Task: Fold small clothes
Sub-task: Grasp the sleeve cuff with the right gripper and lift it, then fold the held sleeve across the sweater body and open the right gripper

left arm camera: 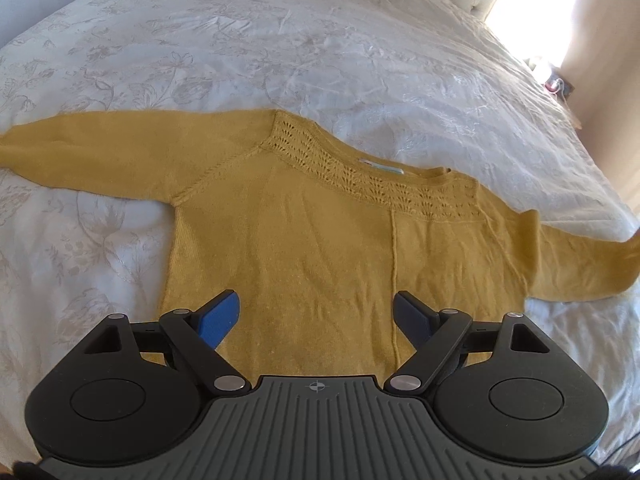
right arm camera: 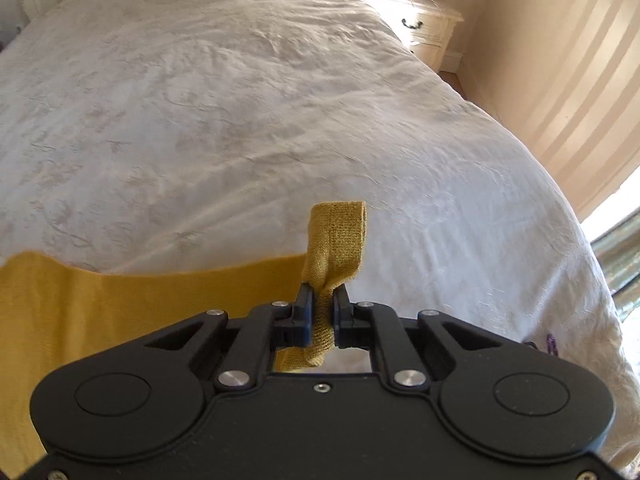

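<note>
Right wrist: right hand-held gripper [right arm camera: 322,312] pinching sweater cuff [right arm camera: 338,236].

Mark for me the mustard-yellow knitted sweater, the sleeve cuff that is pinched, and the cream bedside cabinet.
mustard-yellow knitted sweater [left arm camera: 304,248]: left wrist view, chest panel.
sleeve cuff [right arm camera: 340,236]: right wrist view, ribbed end above the right gripper [right arm camera: 322,312].
cream bedside cabinet [right arm camera: 428,30]: right wrist view, drawer front.

The sweater [left arm camera: 320,248] lies spread on the bed [left arm camera: 280,60], a nightstand [right arm camera: 430,30] seemingly beside its far corner.
</note>
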